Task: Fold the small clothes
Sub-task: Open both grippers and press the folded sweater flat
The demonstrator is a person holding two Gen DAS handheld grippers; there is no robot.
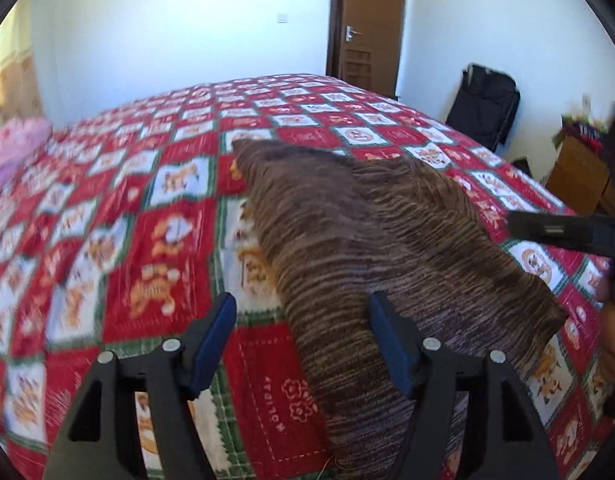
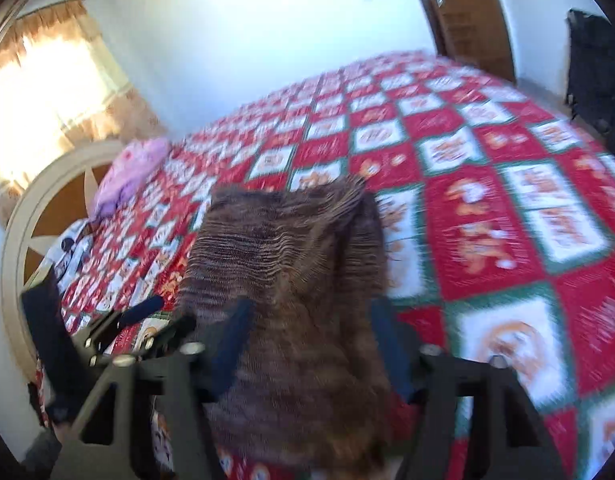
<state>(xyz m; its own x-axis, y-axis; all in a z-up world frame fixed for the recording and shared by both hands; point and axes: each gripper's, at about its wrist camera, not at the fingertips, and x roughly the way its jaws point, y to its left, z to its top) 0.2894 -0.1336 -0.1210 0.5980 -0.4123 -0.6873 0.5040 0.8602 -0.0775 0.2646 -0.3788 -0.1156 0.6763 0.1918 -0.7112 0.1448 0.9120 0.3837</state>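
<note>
Brown striped knit garment (image 1: 371, 248), red-green checked quilt (image 1: 147, 200)

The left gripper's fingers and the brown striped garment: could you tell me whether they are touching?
Cannot tell. In the left wrist view the left gripper stands open, its left finger clear over the quilt, but its right finger overlaps the brown striped garment with no visible gap.

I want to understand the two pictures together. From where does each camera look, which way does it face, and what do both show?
Left wrist: sits on the left gripper, looks down across the bed toward the door; open fingers show, the brown knit garment beside them.
Right wrist: sits on the right gripper, faces the bed toward the curtain; fingers either side of the garment, grip unclear through blur.
Shared: garment, bed, pink pillow, door; each view shows the other gripper.
</note>
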